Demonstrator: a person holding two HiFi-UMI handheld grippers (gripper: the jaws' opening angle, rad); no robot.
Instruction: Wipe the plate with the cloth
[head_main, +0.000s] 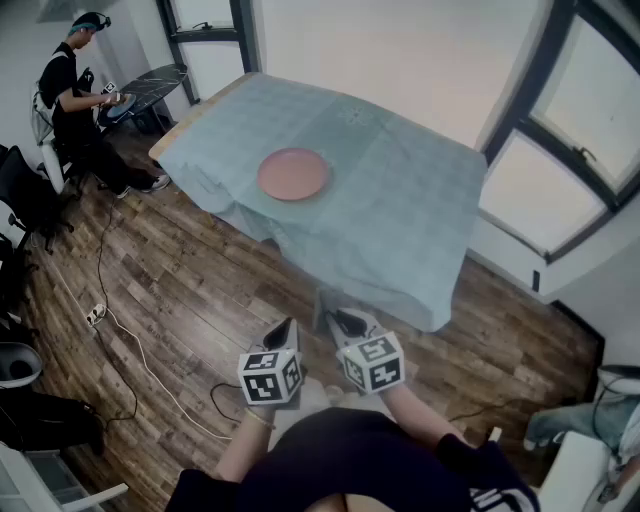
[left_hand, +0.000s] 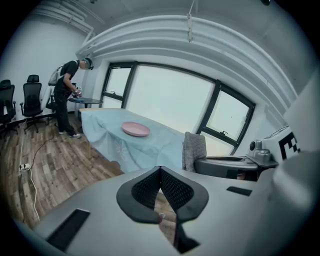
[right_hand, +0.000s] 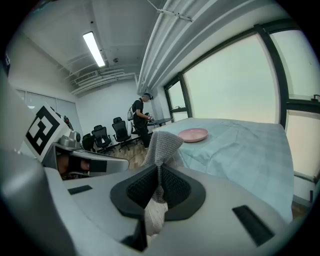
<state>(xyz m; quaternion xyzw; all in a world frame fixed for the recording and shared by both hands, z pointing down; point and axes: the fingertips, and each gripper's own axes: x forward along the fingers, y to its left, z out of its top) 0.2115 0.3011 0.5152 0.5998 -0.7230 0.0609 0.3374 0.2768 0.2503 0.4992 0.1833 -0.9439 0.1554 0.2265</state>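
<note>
A pink plate (head_main: 293, 174) lies on a table covered with a light blue sheet (head_main: 400, 210); it also shows as the plate (left_hand: 135, 129) in the left gripper view and the plate (right_hand: 193, 134) in the right gripper view. Both grippers hang over the wooden floor, short of the table's near edge. My right gripper (right_hand: 159, 172) is shut on a grey knitted cloth (right_hand: 162, 142), which stands up from the jaws; the cloth (left_hand: 194, 150) is also seen from the left. My left gripper (left_hand: 160, 170) is shut with nothing in it. In the head view the left gripper (head_main: 283, 332) and right gripper (head_main: 345, 322) sit side by side.
A person (head_main: 75, 95) stands at a small dark table (head_main: 150, 85) at the far left, with office chairs (head_main: 25, 195) nearby. Cables (head_main: 130, 345) trail across the wooden floor. Large windows (head_main: 560, 170) run behind and right of the table.
</note>
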